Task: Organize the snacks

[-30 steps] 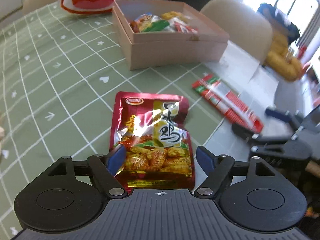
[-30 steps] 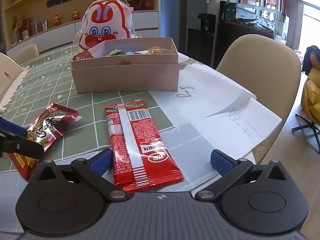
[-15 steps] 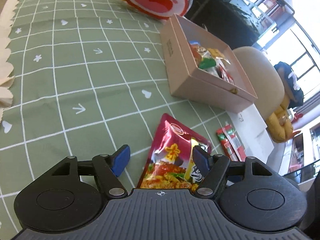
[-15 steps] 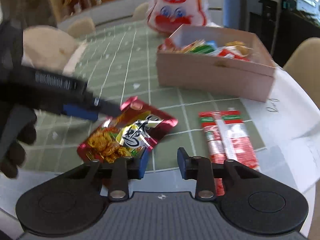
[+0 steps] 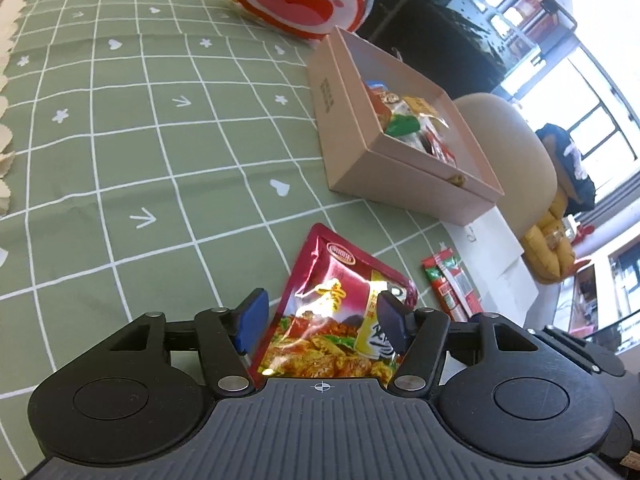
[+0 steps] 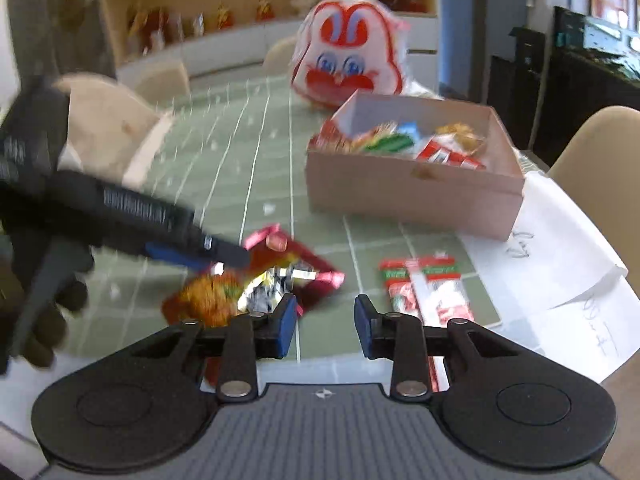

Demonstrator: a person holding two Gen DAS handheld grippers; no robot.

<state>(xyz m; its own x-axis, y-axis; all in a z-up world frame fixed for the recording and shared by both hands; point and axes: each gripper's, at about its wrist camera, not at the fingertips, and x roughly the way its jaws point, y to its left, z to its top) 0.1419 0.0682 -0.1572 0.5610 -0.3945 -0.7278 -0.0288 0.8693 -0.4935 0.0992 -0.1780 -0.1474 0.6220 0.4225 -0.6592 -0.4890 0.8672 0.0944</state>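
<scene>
Both wrist views sit low, close over the table [image 5: 120, 160], sharing the box [image 5: 400, 184] [image 6: 400, 196] ahead.

pouch [image 5: 344, 312] before box [image 5: 400, 176] | stick pack [image 5: 452, 284] right of pouch

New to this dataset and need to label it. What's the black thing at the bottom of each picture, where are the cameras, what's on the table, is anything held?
No robot here: a person holds a two-finger gripper in each hand, with a fisheye camera on each looking forward along its blue-tipped fingers. The black body at the bottom is the gripper itself.

Left wrist view: the left gripper straddles a dark red foil snack pouch; its jaws are apart, and I can't tell whether they grip it yet.

Right wrist view: the right gripper is open with nothing between its fingers. The left gripper shows there too, blurred, at the pouch.

On the green grid tablecloth: a pink cardboard box already holding snacks, a long red snack packet, white paper sheets, and a red-and-white rabbit-face bag behind the box.
</scene>
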